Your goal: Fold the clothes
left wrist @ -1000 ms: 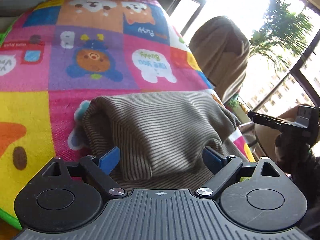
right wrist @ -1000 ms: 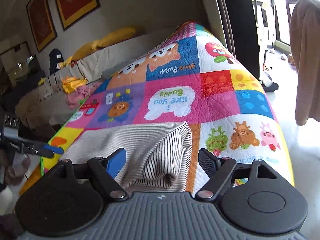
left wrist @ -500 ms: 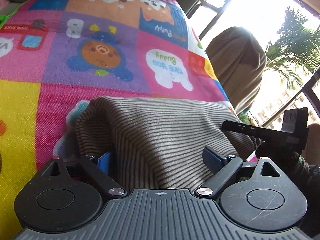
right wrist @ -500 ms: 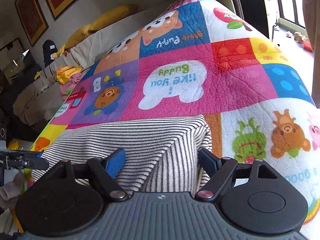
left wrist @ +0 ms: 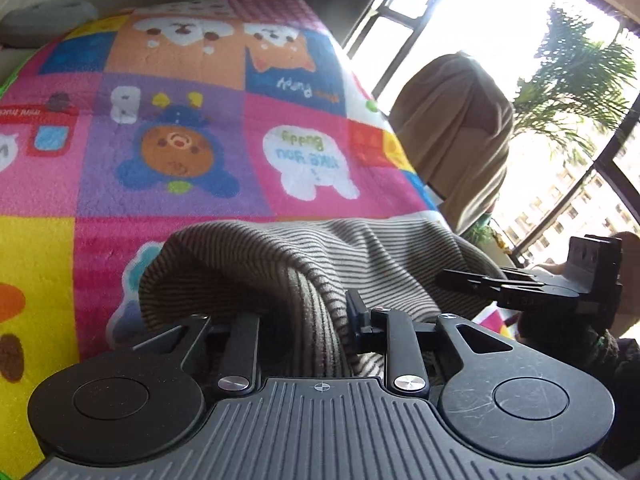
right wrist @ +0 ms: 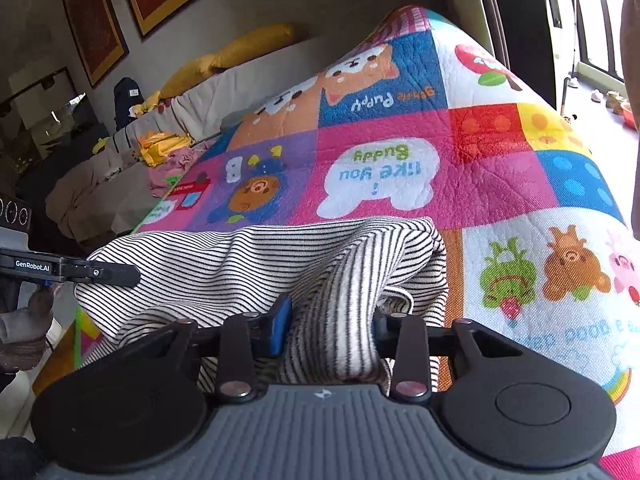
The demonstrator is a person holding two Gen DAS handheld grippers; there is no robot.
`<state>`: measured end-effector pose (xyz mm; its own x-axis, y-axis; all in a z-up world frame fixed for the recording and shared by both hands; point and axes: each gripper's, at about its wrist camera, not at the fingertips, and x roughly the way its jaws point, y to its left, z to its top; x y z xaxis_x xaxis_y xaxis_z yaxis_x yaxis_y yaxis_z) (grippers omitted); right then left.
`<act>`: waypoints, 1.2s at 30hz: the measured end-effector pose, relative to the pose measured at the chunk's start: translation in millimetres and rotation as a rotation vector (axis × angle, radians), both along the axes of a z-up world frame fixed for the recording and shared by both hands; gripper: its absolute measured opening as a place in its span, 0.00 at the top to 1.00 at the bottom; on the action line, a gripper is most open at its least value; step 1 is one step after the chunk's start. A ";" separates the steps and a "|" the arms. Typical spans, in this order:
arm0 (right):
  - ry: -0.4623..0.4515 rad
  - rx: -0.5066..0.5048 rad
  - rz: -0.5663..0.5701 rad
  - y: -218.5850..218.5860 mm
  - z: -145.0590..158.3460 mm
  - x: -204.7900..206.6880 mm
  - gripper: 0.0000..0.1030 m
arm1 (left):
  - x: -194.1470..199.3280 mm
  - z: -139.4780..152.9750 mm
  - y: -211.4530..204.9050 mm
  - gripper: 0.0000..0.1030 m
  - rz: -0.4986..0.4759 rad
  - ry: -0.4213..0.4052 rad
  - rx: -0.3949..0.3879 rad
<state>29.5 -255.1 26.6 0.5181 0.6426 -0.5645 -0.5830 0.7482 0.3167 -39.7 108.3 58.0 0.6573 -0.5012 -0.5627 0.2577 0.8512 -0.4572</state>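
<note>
Both claws have just snapped closed, left claw [left wrist: 308,320] and right claw [right wrist: 332,320] each pinching fabric, angled downward.

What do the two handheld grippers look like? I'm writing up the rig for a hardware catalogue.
Both match: a ribbed grey body, two round black discs, black linkage arms with silver pivot screws. The right gripper has a blue finger pad. The left gripper, seen side-on from the right camera, bears white "GenRobot.AI" lettering. A dark knitted glove or sleeve shows below it.

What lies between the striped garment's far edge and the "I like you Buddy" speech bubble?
Only bare pink mat between striped garment and speech bubble, in the right wrist view.
</note>
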 end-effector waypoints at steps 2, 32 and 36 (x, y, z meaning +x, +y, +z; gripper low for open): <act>-0.011 0.015 0.010 -7.5 9.6 -12.9 0.67 | -15.1 11.6 -2.0 0.75 -0.030 -0.027 0.012; -0.300 -0.507 -0.207 0.0 -25.3 -61.5 0.00 | -27.1 -31.5 -41.3 0.23 0.015 0.015 0.226; -0.224 -0.458 -0.225 -4.3 -22.8 -52.3 0.00 | -28.3 -40.8 -54.7 0.09 -0.005 -0.007 0.288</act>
<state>-22.8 -259.5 3.7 0.7537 0.2172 -0.6203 -0.4090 0.8938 -0.1841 -67.9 53.6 17.2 0.6595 -0.3251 -0.6777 0.2650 0.9443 -0.1952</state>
